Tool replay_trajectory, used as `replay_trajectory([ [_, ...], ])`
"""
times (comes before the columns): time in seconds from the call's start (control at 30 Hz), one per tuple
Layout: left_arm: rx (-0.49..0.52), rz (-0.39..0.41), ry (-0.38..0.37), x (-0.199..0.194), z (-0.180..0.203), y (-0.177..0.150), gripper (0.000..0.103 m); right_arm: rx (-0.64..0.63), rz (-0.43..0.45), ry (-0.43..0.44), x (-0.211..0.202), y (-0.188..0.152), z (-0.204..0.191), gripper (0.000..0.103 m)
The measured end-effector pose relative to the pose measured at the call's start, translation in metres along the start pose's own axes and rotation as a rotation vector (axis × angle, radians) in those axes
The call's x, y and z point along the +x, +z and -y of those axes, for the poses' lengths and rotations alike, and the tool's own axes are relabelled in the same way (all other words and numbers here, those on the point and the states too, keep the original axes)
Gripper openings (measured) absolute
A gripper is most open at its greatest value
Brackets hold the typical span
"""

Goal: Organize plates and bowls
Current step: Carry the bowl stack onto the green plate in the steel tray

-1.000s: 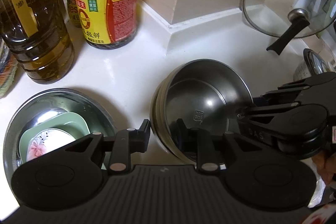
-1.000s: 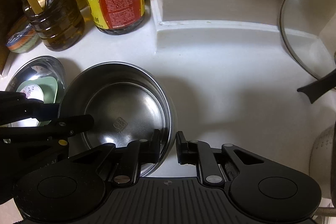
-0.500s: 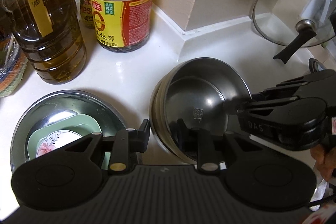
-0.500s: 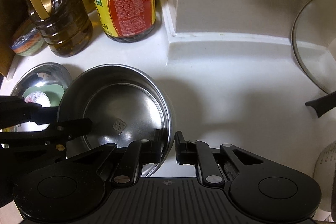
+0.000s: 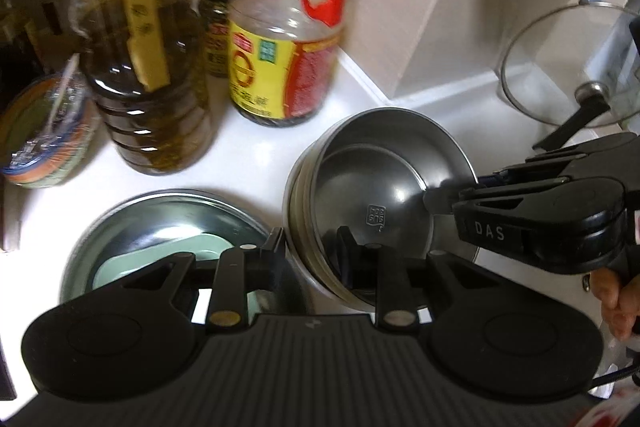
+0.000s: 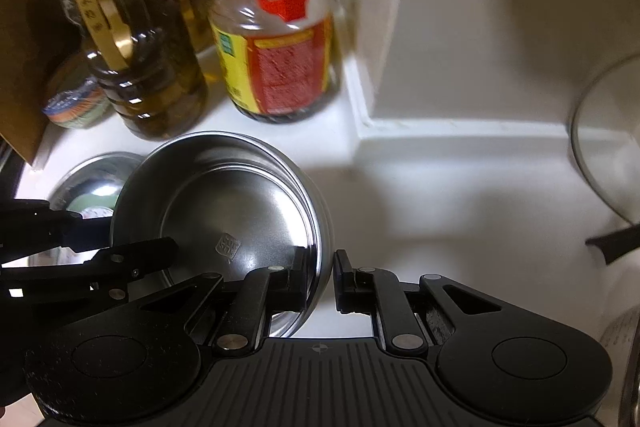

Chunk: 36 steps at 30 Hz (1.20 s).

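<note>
1. On the white counter [image 6: 460, 187], a stack of nested stainless steel bowls [image 5: 380, 195] was held tilted, with both grippers on its rim.
2. Clamped on the near-left edge of the stack, the left gripper [image 5: 310, 247] had 1 finger outside the wall and 1 inside.
3. At the opposite edge, the right gripper [image 6: 320, 271] pinched the rim, its jaws nearly together around the thin metal.
4. Just left of the stack, a wide steel basin [image 5: 120, 223] sat on the counter, holding a pale green dish [image 5: 120, 267].
5. Behind them stood an oil bottle [image 5: 148, 67], a sauce jug with a red handle [image 5: 280, 67] and a small dark jar [image 5: 218, 27].
6. Far right, a glass lid [image 5: 560, 67] leaned near the wall.
</note>
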<state>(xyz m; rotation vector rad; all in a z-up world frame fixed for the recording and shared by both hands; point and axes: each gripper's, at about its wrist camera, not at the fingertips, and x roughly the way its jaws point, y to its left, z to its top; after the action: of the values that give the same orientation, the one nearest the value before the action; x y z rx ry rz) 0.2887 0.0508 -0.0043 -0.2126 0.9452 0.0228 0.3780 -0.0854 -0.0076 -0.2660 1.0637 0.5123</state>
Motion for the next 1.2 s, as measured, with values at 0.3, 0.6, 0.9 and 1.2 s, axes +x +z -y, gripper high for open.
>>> replay_trajectory([
  [0.3,-0.059,0.053,0.057,-0.031,-0.037,-0.003,0.024,-0.078,0.039,0.039,-0.008,0.02,-0.044,0.013],
  [0.6,-0.128,0.073,0.122,-0.051,-0.075,-0.018,0.024,-0.161,0.012,0.101,0.005,0.02,-0.094,0.012],
  [0.9,-0.189,0.034,0.142,-0.053,-0.104,-0.044,0.024,-0.222,-0.036,0.126,0.021,0.01,-0.127,0.012],
  [1.2,-0.215,-0.001,0.126,-0.044,-0.118,-0.058,0.024,-0.255,-0.081,0.114,0.037,0.005,-0.141,0.012],
])
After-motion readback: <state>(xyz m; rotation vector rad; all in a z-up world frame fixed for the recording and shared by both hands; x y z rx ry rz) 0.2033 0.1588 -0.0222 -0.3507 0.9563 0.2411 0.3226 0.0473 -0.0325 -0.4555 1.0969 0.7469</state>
